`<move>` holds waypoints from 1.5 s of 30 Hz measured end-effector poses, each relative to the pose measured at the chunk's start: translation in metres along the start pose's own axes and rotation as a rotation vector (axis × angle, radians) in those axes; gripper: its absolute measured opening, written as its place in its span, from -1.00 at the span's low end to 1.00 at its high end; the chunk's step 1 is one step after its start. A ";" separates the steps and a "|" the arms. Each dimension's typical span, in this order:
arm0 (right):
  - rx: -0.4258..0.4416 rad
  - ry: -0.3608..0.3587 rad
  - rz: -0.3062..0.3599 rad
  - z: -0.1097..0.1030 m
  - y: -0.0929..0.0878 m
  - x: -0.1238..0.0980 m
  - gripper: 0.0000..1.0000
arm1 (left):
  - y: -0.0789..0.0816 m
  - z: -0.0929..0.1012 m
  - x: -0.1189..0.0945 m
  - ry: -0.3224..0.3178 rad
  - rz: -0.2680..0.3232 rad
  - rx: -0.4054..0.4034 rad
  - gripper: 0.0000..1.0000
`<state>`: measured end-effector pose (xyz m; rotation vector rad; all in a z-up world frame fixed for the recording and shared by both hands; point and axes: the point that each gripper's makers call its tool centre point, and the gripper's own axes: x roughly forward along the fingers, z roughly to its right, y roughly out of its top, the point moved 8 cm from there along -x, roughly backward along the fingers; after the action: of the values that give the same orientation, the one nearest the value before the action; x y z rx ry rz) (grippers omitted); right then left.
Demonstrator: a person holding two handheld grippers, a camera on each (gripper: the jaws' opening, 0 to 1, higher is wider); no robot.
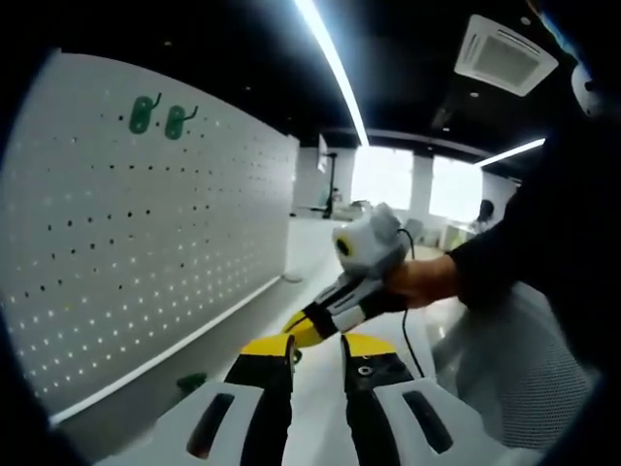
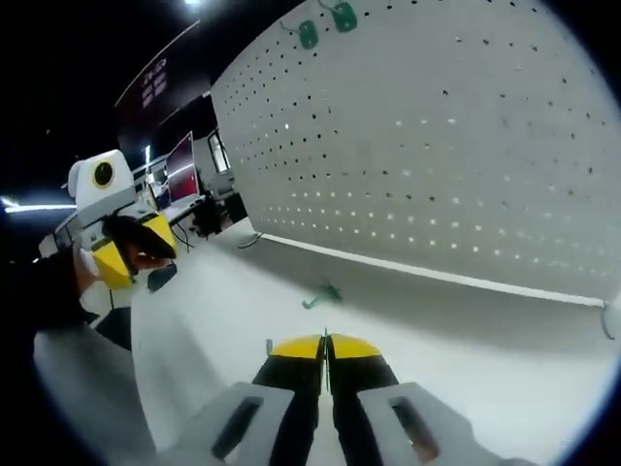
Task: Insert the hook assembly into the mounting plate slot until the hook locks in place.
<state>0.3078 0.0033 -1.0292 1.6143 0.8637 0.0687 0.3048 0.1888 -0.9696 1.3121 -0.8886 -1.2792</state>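
Note:
A white pegboard mounting plate (image 1: 146, 243) (image 2: 466, 146) stands upright on the white table. Two green hooks (image 1: 158, 117) (image 2: 325, 26) hang side by side near its top edge. A third green hook (image 2: 320, 294) (image 1: 191, 382) lies loose on the table at the board's foot. My left gripper (image 1: 318, 348) is open with nothing between its yellow-tipped jaws. My right gripper (image 2: 326, 347) is shut and holds nothing, some way short of the loose hook. Each gripper shows in the other's view, held by a hand (image 1: 427, 280).
The white table (image 2: 213, 340) runs along the pegboard's base. A person's dark sleeve (image 1: 543, 233) fills the right of the left gripper view. Monitors and desks (image 2: 189, 184) stand beyond the table's far end, with bright windows (image 1: 383, 175) behind.

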 end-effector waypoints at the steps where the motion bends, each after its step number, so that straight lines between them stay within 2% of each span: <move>1: 0.010 0.013 0.012 -0.001 0.001 0.000 -1.00 | 0.000 0.000 0.000 -0.001 -0.001 -0.002 -0.60; 6: 0.047 0.095 0.064 -0.008 0.006 -0.001 -1.00 | 0.000 0.001 0.001 -0.003 -0.002 -0.004 -0.60; 19: 0.071 0.215 0.140 -0.022 0.017 -0.002 -1.00 | 0.001 0.000 0.000 -0.004 0.002 -0.007 -0.60; 25: 0.085 0.244 0.165 -0.026 0.020 -0.004 -1.00 | 0.000 0.000 0.000 -0.002 0.000 -0.005 -0.61; 33: 0.111 0.325 0.198 -0.034 0.024 -0.005 -1.00 | 0.000 0.000 0.001 -0.004 -0.001 -0.008 -0.63; 45: 0.155 0.378 0.231 -0.039 0.028 -0.007 -1.00 | 0.000 0.000 0.000 -0.003 0.004 -0.007 -0.68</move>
<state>0.2969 0.0326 -0.9914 1.8751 0.9827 0.4936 0.3050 0.1886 -0.9696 1.3023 -0.8877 -1.2809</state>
